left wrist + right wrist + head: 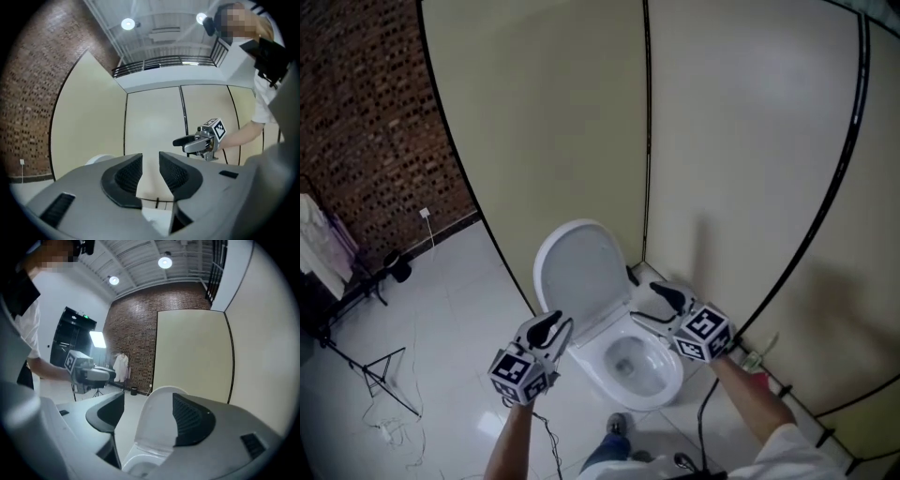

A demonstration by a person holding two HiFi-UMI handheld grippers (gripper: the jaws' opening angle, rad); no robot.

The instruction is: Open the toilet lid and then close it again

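My forearms run off the bottom edge of the head view. A small object with a reddish part [757, 364] at the foot of the partition, near my right arm, is too small to name. The toilet lid [579, 272] stands raised, tipped back toward the cream partition [553, 122]; I cannot tell whether it touches the panel. Below it the toilet bowl [630, 361] lies uncovered. My left gripper [555, 330] hangs just left of the bowl's rim. My right gripper [656, 307] is over the rim's back right, and neither touches the lid.

I can read no writing anywhere. The marker cubes [705, 333] carry only black-and-white square patterns. In the right gripper view a green lit sign [84, 316] over a dark doorway is too blurred to read.

The left gripper view shows my left jaws nearly together, pinching nothing, with a narrow slit of bare partition between the ribbed pads. The gripper's body hides the bowl and leaves only a white sliver of lid at the left. Only this view shows the railing [159, 63] above the partition.

The right gripper view shows my right jaws spread wide. The upright lid is framed between them, well apart from both pads, and the bowl's rim is cut off at the bottom. This view also shows a white garment [121, 364] hanging before the brick wall [136, 333].
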